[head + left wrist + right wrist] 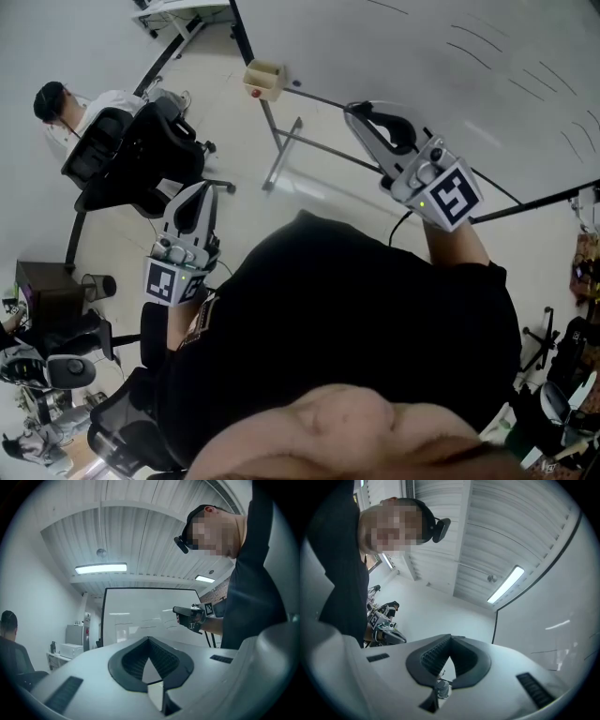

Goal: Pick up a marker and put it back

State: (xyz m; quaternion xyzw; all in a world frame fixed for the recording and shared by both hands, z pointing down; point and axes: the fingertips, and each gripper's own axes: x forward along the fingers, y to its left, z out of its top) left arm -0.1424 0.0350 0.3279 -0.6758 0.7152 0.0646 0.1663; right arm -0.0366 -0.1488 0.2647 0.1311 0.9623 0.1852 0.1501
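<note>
Marker we cannot pick out for certain in any view; a small red spot on the beige box [263, 79] beside the whiteboard [422, 56] edge is too small to name. Our left tongs [149, 640] and right tongs [450, 638] are smooth grey shells with dark ribbed pads, and each pair is pressed together with nothing between. Black-and-white square patterns mark their cubes [455, 197]. The board's glossy white face carries only faint strokes, no readable words. Pale floor [309, 187] lies open around the thin metal stand [281, 141], and a black office chair [141, 155] crowds our left.
</note>
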